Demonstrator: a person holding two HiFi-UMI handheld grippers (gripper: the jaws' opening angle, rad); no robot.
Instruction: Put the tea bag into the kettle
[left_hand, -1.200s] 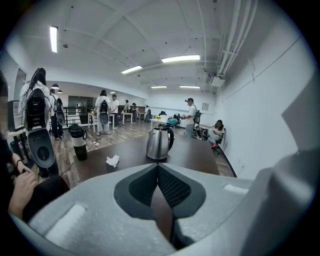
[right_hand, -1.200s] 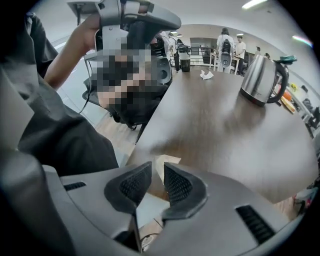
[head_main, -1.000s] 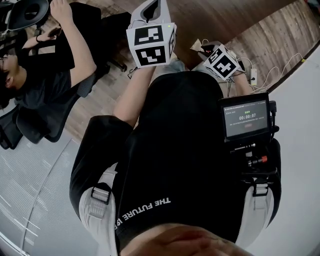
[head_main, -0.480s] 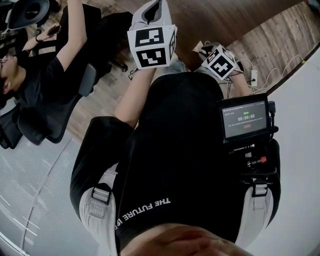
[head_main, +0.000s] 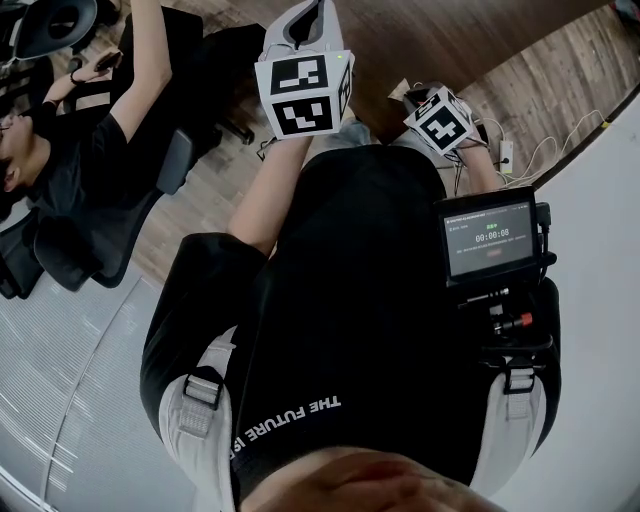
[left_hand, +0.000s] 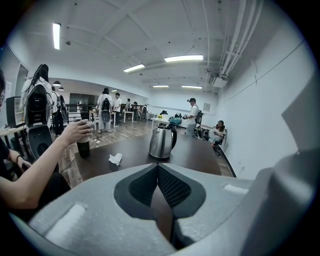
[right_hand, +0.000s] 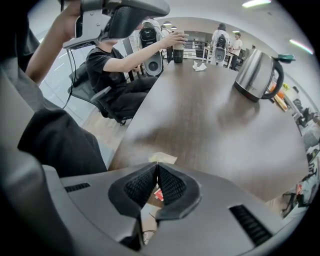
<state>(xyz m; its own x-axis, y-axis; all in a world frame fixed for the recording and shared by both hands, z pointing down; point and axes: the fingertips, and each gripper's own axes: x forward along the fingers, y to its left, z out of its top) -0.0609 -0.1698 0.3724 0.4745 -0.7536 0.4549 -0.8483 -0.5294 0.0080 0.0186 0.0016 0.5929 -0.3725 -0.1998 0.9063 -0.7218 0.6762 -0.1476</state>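
Right gripper view: right hand-held gripper (right_hand: 156, 166) is clenched and empty, and has edged forward. Tea bag (right_hand: 163, 158) lies at the bench (right_hand: 210, 130) edge just past its tips, kettle (right_hand: 257, 75) far ahead. Left hand-held gripper (left_hand: 158, 167) clenched, empty. Pickup looks next.

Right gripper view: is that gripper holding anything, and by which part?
Yes. The right gripper is shut on the tea bag, pinched across its middle: a pale edge pokes out past the tips and a red part shows behind them.
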